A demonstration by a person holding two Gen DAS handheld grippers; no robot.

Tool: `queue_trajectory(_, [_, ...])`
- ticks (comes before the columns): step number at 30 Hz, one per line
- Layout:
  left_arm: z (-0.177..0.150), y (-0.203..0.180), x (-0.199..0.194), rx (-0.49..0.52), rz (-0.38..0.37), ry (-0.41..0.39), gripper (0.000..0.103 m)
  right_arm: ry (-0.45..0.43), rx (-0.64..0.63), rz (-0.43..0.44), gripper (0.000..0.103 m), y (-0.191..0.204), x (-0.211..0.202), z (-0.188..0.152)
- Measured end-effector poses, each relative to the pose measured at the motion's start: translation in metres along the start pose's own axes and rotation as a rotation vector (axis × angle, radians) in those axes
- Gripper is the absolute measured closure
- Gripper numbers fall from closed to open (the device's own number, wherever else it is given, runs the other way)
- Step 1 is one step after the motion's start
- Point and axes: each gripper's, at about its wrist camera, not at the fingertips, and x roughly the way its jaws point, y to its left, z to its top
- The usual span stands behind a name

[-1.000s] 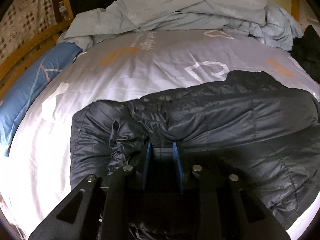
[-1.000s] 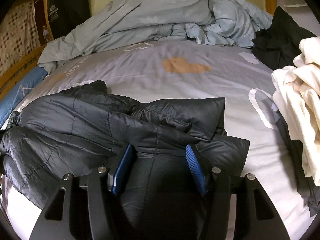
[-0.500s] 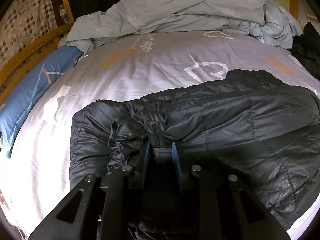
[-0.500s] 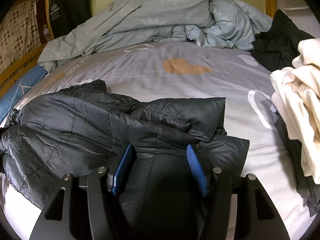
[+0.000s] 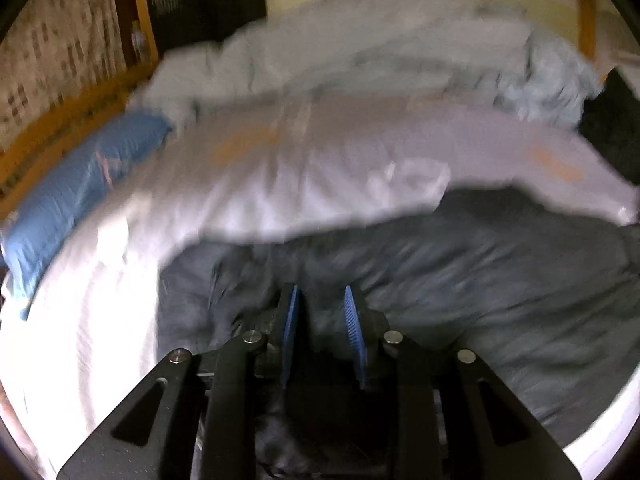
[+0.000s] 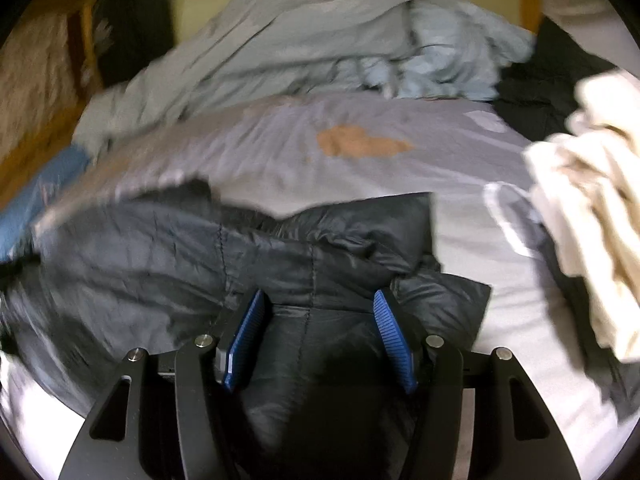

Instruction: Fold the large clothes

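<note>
Both views are fisheye pictures: straight lines bow outward and black vignette fills the corners. The left wrist view is smeared by motion blur across the whole frame; the bed sheet (image 5: 304, 184) is overexposed to near white at lower left, and only the black mount at the bottom edge stays sharp. The right wrist view is blurred most at left and top, sharper at center, where the dark jacket (image 6: 328, 248) shows its seams. Light is soft and dim, with weak shadows.

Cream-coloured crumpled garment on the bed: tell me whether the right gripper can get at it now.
Probably not yet: the right gripper is closed on the black quilted puffer jacket. The cream-coloured crumpled garment lies uncovered off to the side.
</note>
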Motion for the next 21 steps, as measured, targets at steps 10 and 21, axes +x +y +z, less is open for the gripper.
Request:
queue_trajectory(10, [-0.012,-0.073,-0.078,0.064,-0.429,-0.185,0.067,-0.068,-0.023,0.206,0.054,0.042,-0.059,0.020])
queue_trajectory(21, [-0.044,-0.094,-0.019,0.004,-0.477,0.048,0.071,0.168,-0.001,0.375,0.079,0.109,-0.009,0.058])
